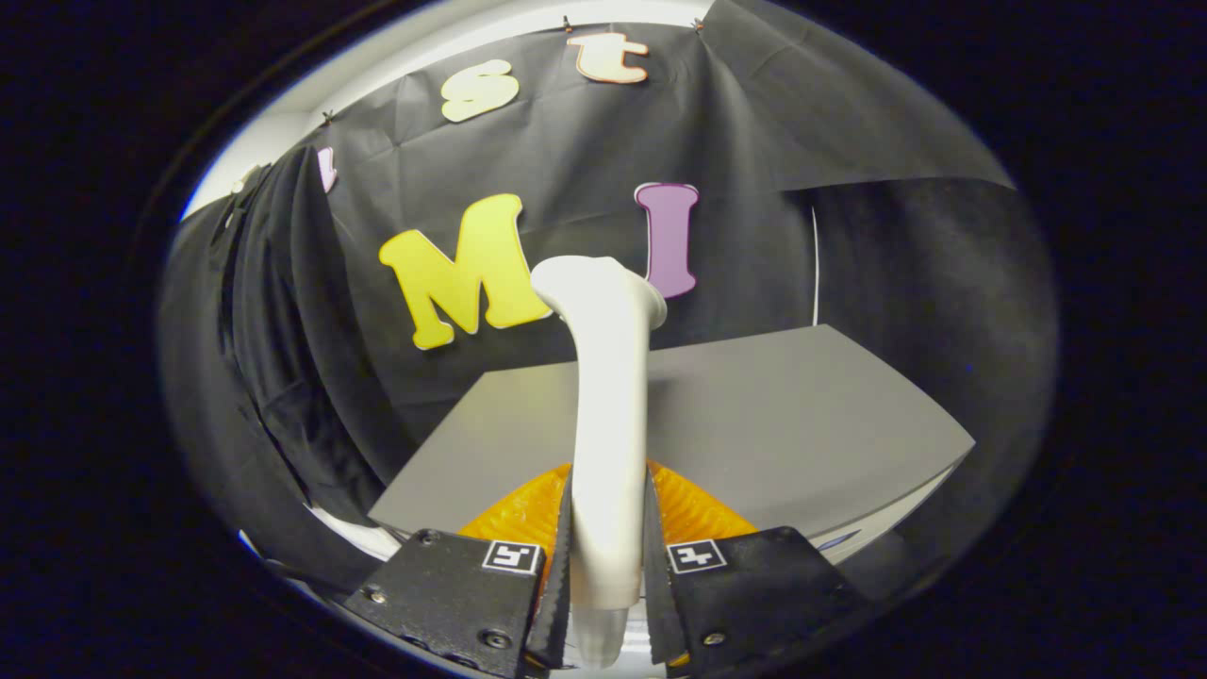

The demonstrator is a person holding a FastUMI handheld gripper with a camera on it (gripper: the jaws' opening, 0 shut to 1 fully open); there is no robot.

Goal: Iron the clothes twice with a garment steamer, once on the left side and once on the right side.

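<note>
So the white garment steamer (608,415) is standing upright mid-frame, and the gripper (608,566) is clamping its handle with both fingers. Behind it, a grey table (801,424) is stretching rightward; dark clothes (273,321) are hanging upper left, I think.

No readable words, brands or numbers stand on anything here. The only signs are two small square black-and-white fiducial markers, one on each side of the hand-held gripper (608,566) beside its fingers; their patterns seem to be machine codes rather than letters. The white garment steamer (608,415) clamped between the fingers carries no visible print.
</note>
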